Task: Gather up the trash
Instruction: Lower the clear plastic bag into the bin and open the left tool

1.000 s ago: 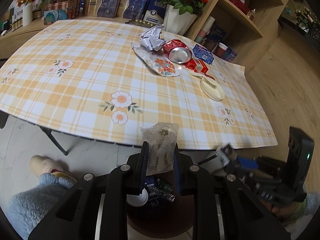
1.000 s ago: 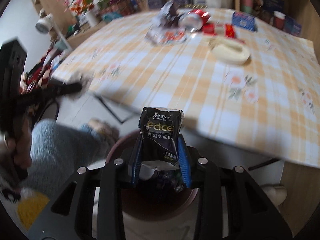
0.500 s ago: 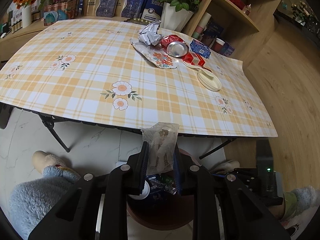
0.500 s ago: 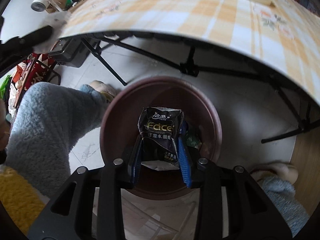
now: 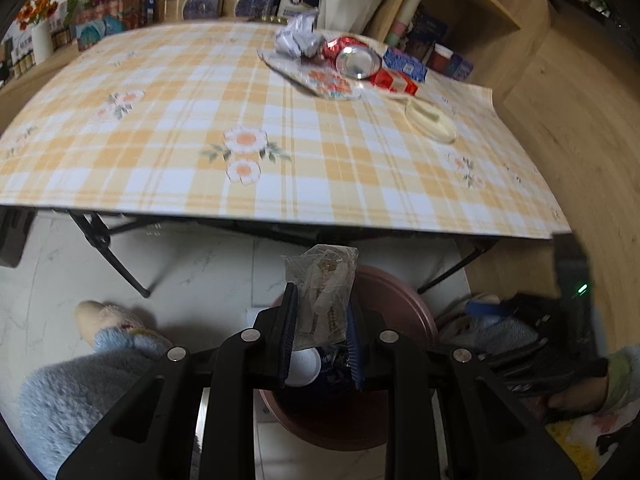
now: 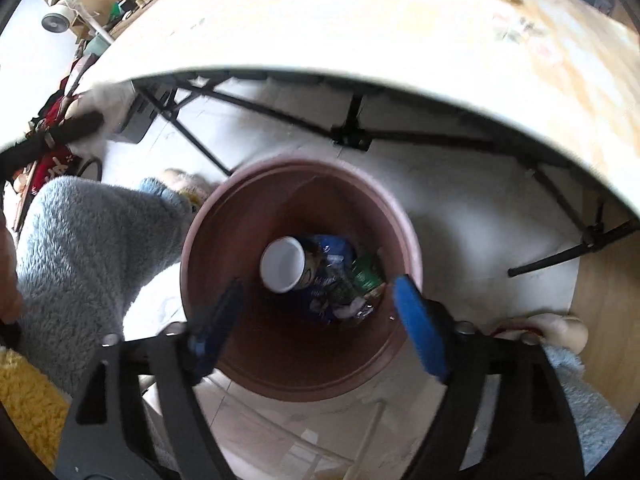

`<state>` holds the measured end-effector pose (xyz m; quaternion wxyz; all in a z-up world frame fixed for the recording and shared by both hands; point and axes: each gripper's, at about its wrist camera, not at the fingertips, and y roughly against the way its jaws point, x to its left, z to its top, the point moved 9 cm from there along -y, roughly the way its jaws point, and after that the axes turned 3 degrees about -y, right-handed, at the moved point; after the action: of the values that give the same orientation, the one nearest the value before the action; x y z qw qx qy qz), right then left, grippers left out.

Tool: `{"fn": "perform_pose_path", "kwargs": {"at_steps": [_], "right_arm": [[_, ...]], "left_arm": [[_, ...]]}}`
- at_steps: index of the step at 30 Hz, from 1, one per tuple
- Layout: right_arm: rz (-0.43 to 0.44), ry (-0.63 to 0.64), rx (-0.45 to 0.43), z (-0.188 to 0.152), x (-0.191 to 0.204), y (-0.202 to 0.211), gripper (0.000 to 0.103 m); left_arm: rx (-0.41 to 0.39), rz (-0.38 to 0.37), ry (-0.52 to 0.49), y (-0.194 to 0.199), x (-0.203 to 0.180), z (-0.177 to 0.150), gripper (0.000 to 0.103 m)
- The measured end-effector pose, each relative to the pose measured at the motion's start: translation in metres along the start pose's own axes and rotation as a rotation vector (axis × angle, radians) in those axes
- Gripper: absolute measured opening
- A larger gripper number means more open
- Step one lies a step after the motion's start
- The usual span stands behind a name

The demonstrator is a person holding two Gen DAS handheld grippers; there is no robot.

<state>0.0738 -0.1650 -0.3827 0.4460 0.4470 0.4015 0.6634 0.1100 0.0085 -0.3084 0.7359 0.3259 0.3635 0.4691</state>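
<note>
The right claw (image 6: pixel 320 320) is hung right over the brown trash bin (image 6: pixel 404 220) on the floor, and its jaws are opening wide with nothing caught between the blue pads (image 6: pixel 420 332). Down at the bottom of the bin a white cup (image 6: pixel 282 264) can be seen, plus a dark blue packet (image 6: pixel 328 276) and some green wrapper bits just beside it. The left claw (image 5: pixel 322 328) is clamped on a clear crinkly plastic wrapper (image 5: pixel 324 292), which is held upright above the near rim of the same bin, just in front of the table edge. More trash is left on the table (image 5: pixel 160 160) at the far side: a crumpled silver wrapper (image 5: pixel 298 38), a red can (image 5: pixel 354 60) lying on its side, a flowery packet (image 5: pixel 328 80) and a pale oval lid (image 5: pixel 430 120), all bunched fairly close together. Fluffy blue sleeves or trouser legs (image 6: pixel 92 264) are seen beside the bin.
</note>
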Motion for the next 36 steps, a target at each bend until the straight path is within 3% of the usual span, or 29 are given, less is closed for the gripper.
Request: {"fn": "perform_pose_path", "kwargs": {"at_steps": [3,12,20,27,36], "right_arm": [[-0.045,0.008,-0.068,0.011,-0.004,0.020,0.093],[-0.079,-0.022,-0.196,0.033,-0.019,0.064,0.096],[-0.092,-0.050,-0.241,0.044,-0.026,0.076,0.096],[-0.076,-0.070,-0.261,0.047,-0.029,0.080,0.097],[-0.076,-0.083,-0.272,0.050,-0.031,0.081,0.097]], "left_arm": [[0.033,-0.007,-0.010,-0.011,-0.003,-0.008,0.022],[0.156,0.000,-0.104,-0.046,-0.018,-0.037,0.022],[0.263,0.009,-0.133,-0.073,-0.018,-0.058,0.023],[0.301,0.011,-0.124,-0.079,-0.016,-0.063,0.027],[0.213,0.034,-0.134,-0.063,-0.018,-0.047,0.069]]}}
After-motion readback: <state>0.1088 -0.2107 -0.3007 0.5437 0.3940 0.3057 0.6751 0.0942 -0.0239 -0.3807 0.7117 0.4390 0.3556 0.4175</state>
